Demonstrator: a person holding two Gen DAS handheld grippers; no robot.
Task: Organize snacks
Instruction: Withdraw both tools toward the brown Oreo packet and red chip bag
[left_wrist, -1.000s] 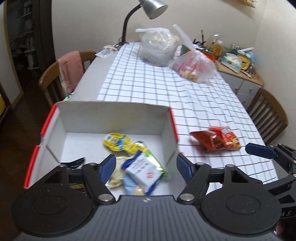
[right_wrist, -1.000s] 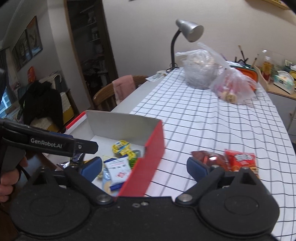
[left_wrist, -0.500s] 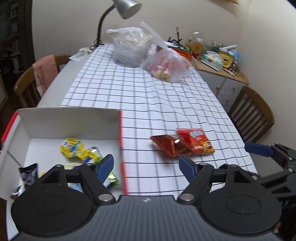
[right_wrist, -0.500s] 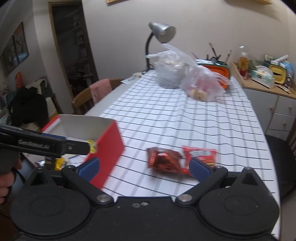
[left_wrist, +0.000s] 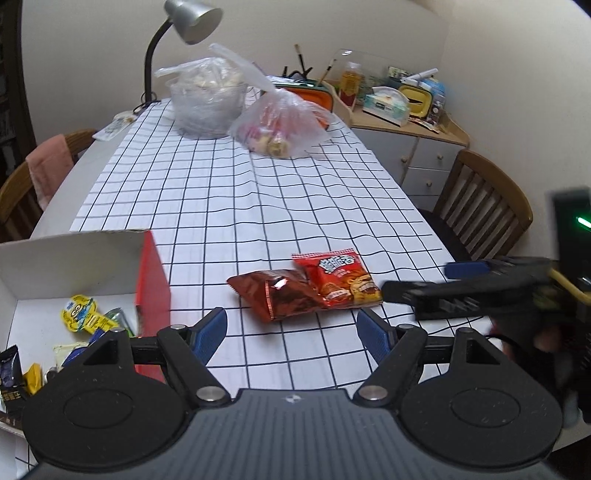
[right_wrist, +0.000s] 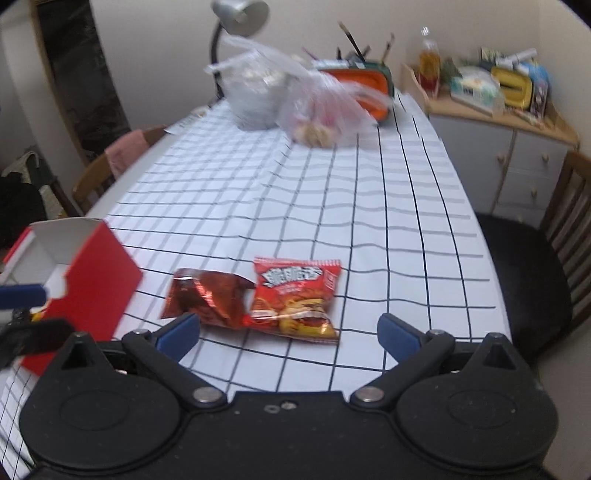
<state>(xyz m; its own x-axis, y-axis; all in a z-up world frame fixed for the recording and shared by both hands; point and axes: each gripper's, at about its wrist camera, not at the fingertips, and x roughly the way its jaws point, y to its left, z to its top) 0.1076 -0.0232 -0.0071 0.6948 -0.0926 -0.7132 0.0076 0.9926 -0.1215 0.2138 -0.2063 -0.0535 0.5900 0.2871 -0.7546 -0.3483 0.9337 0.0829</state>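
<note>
Both tools (left_wrist: 291, 332) (right_wrist: 288, 336), swung from cardboard box (left_wrist: 151, 273), gape empty over crinkly foil packets (left_wrist: 280, 295).

The cloth (left_wrist: 236, 192) on the table is white with a black grid, matt and slightly wrinkled. Two snack packs are glossy foil: the dark red pack (left_wrist: 275, 295) shines, and the bright red pack (left_wrist: 341, 278) is smooth. The box (left_wrist: 151, 273) looks like cardboard, red outside, matt white inside. The bags (left_wrist: 280, 125) are thin clear plastic. The lamp (left_wrist: 192, 20) has a metal shade.
</note>
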